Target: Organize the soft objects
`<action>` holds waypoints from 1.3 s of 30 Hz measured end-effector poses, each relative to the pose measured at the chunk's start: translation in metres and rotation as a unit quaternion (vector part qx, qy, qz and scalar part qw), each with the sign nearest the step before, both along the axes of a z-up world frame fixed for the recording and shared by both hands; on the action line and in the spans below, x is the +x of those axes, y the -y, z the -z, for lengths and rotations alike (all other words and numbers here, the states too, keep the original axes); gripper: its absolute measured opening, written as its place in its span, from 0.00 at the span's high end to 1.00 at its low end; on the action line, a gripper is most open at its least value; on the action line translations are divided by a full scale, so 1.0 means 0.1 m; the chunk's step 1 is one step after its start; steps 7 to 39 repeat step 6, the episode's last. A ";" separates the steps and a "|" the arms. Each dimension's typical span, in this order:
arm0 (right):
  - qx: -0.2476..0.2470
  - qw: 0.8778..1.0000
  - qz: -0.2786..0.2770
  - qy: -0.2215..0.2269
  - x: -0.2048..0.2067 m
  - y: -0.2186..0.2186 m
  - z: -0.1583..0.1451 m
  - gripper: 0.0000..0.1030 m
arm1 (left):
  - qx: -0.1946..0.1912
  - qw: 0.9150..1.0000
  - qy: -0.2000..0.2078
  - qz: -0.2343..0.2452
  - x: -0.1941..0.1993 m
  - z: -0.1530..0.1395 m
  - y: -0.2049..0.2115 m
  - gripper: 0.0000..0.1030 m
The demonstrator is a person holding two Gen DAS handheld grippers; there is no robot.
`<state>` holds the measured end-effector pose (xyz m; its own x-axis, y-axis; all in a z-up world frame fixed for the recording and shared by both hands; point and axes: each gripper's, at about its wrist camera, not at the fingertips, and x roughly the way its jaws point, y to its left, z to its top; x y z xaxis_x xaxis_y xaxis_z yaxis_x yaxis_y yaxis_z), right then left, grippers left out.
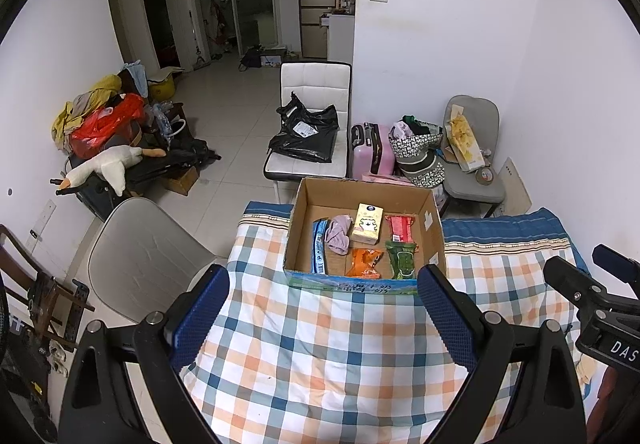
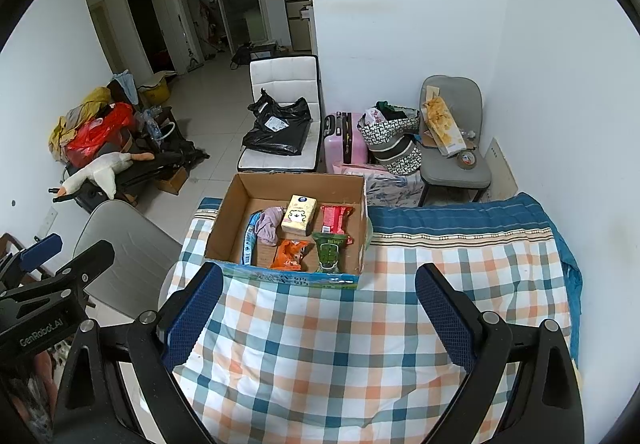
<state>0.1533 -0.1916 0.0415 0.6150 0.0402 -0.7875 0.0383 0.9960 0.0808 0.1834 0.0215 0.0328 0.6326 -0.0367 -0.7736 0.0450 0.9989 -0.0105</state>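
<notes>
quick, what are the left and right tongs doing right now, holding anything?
Left tongs: open, holding nothing, above the checked cloth.
Right tongs: open, holding nothing, short of the cardboard box.

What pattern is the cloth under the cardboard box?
The cloth is a white, blue and orange check; clearest in the right wrist view.

Your right gripper (image 2: 320, 308) hung with jaws wide apart and empty above the checked cloth (image 2: 328, 356). Ahead, the box (image 2: 228, 220) held a tissue pack (image 2: 299, 220), a pink cloth (image 2: 267, 226), and orange (image 2: 289, 255), green (image 2: 330, 253) and red (image 2: 335, 219) packets.
</notes>
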 end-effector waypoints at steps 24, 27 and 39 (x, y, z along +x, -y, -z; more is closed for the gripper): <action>-0.001 1.000 -0.001 0.000 0.00 -0.01 0.00 0.04 | 0.002 1.000 0.000 0.000 -0.01 -0.01 -0.01 0.07; -0.001 1.000 -0.001 0.000 0.00 -0.01 0.00 0.04 | 0.002 1.000 0.000 0.000 -0.01 -0.01 -0.01 0.07; -0.001 1.000 -0.001 0.000 0.00 -0.01 0.00 0.04 | 0.002 1.000 0.000 0.000 -0.01 -0.01 -0.01 0.07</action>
